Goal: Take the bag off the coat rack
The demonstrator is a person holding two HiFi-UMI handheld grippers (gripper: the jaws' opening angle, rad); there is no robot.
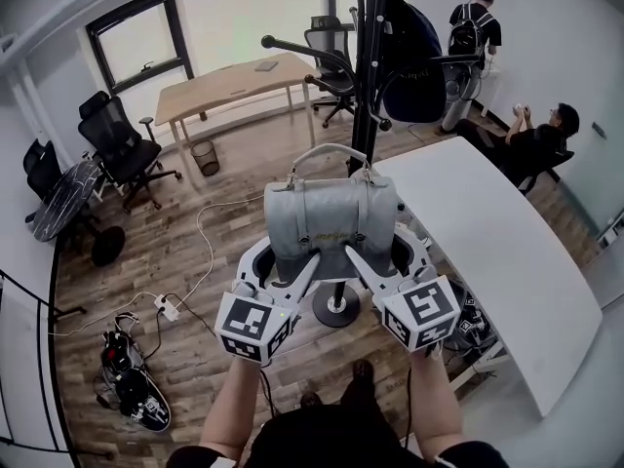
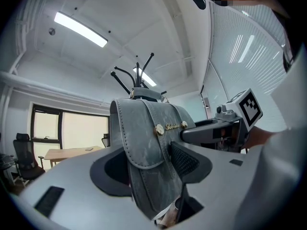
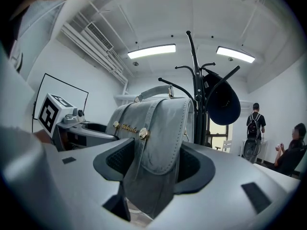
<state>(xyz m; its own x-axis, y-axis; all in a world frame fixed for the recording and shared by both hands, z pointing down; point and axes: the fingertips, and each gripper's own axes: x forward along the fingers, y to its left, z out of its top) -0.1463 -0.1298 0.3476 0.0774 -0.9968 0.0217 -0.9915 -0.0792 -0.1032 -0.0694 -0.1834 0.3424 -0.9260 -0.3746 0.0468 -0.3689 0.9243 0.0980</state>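
L gripper (image 1: 278,261): jaws wide, pads clamped on left end of grey leather flap handbag w/ gold studs (image 1: 331,217). R gripper (image 1: 390,258): same, on the right end. Bag held upright btwn both, just in front of black metal coat rack (image 1: 366,96), above its round base. Dark backpack (image 1: 409,57) hangs on rack.

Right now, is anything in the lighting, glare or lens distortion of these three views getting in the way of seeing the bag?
Head view: heavy fisheye bending at the edges, windows blown out white, bag evenly lit and sharp. Left gripper view: ceiling strip light glares, but the bag is clear. Right gripper view: two bright ceiling lights, dark backpack almost a silhouette, bag crisp.
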